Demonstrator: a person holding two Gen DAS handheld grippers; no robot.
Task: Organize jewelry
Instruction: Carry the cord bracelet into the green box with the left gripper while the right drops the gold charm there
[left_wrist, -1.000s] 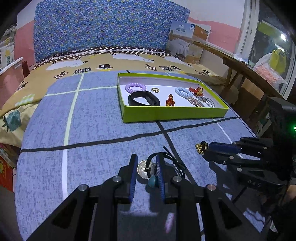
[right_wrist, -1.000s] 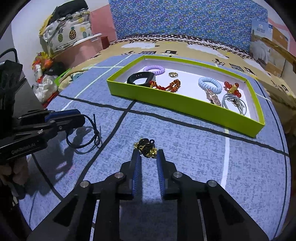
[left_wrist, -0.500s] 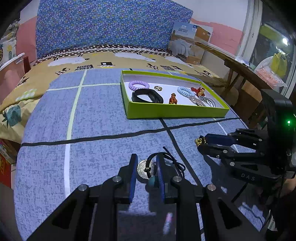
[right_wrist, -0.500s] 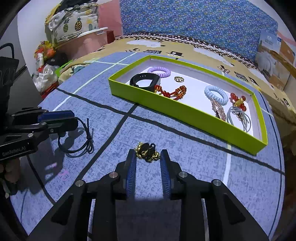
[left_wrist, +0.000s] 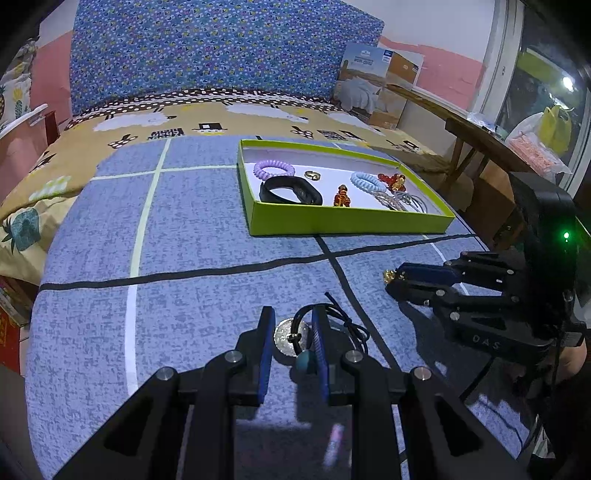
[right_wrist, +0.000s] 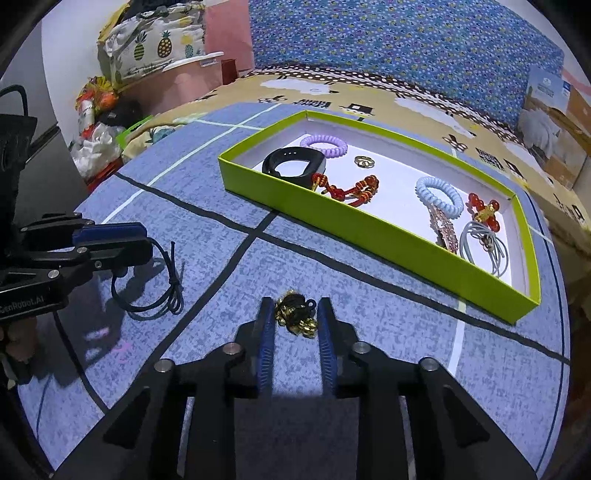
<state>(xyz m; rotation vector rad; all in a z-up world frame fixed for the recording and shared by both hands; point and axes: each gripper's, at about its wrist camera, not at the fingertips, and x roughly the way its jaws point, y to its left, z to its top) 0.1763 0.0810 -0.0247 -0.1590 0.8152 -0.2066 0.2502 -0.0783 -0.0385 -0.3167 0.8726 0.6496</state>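
A lime-green tray (left_wrist: 347, 221) (right_wrist: 369, 229) holds a black band (left_wrist: 290, 191), purple (left_wrist: 274, 170) and blue (right_wrist: 439, 196) coil ties, a ring (right_wrist: 364, 161), red bead pieces and grey loops. My left gripper (left_wrist: 290, 332) is shut on a black cord necklace with a silver disc pendant (left_wrist: 290, 334) and a teal bead, lifted above the cloth; its cord (right_wrist: 155, 280) hangs from the fingers in the right wrist view. My right gripper (right_wrist: 295, 317) is shut on a gold-and-black bracelet (right_wrist: 295, 314), whose gold end (left_wrist: 388, 275) shows in the left wrist view.
The tray sits on a blue cloth with black and white lines (left_wrist: 184, 240) over a bed. A cardboard box (left_wrist: 380, 85) and a wooden table (left_wrist: 480, 140) stand at the right. Bags and a pink bin (right_wrist: 155, 55) stand at the left.
Both grippers have risen and pulled back a little with their pieces in hand; the tray looks farther off in the left wrist view. The holds have not changed.
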